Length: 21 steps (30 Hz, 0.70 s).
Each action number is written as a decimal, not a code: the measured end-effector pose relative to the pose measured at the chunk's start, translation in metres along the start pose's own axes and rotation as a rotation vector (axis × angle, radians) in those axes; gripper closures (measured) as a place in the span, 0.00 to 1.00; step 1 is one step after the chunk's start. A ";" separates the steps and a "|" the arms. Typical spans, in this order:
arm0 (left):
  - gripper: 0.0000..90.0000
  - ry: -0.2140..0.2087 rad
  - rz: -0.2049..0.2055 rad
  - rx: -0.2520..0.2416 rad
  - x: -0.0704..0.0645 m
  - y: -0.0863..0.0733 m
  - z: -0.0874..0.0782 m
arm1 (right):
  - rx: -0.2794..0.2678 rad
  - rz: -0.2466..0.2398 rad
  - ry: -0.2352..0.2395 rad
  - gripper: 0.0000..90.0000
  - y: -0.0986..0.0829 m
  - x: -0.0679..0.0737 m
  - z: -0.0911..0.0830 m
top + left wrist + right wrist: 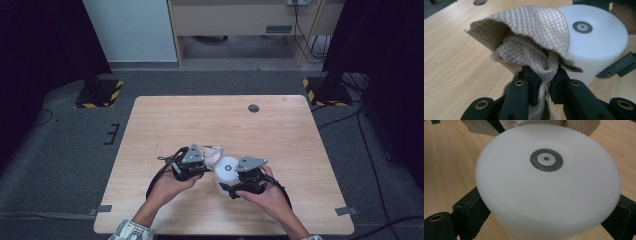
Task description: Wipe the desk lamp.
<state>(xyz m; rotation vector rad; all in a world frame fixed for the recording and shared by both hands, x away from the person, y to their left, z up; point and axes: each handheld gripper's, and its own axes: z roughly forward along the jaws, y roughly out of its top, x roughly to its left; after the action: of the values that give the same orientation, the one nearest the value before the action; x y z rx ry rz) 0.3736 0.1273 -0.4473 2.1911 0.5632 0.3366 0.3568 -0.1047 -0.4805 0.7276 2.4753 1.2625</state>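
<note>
Beige quilted cloth (534, 32) is bunched and clamped in the left hand-held gripper (544, 82), draped against the top edge of the white cylinder (546, 185). Right hand-held gripper (235, 188) has its jaws around the cylinder's sides, steadying it upright on the bench (280, 125). Judgement: both grips made; wiping seems barely begun, most of the surface left.

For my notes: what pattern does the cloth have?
Beige cloth with a small quilted diamond pattern, clearest in the left gripper view.

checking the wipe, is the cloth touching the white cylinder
Touching. In the left gripper view the cloth, clamped in the left hand-held gripper, drapes against the white cylinder with no gap at its side.
</note>
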 end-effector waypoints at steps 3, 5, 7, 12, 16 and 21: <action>0.87 -0.010 -0.005 0.003 0.003 -0.002 0.005 | 0.001 -0.001 0.002 0.10 0.000 0.000 -0.001; 0.87 -0.011 0.004 0.012 0.005 -0.001 0.010 | 0.001 -0.003 0.005 0.10 0.000 0.000 -0.001; 0.87 -0.014 0.014 0.027 0.008 -0.001 0.014 | 0.002 -0.004 0.006 0.10 0.000 0.000 -0.001; 0.87 -0.033 0.009 0.041 0.013 -0.003 0.023 | 0.002 -0.005 0.010 0.10 0.000 0.000 0.000; 0.87 -0.038 0.013 0.051 0.014 -0.004 0.027 | 0.001 -0.005 0.013 0.10 0.000 0.000 0.000; 0.87 -0.045 0.024 0.089 0.016 -0.007 0.035 | 0.000 -0.007 0.013 0.10 0.000 0.000 0.000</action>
<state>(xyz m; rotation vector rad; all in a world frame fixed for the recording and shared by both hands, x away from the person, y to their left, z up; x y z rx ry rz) 0.3999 0.1156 -0.4739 2.2872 0.5367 0.2784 0.3565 -0.1049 -0.4803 0.7123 2.4859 1.2682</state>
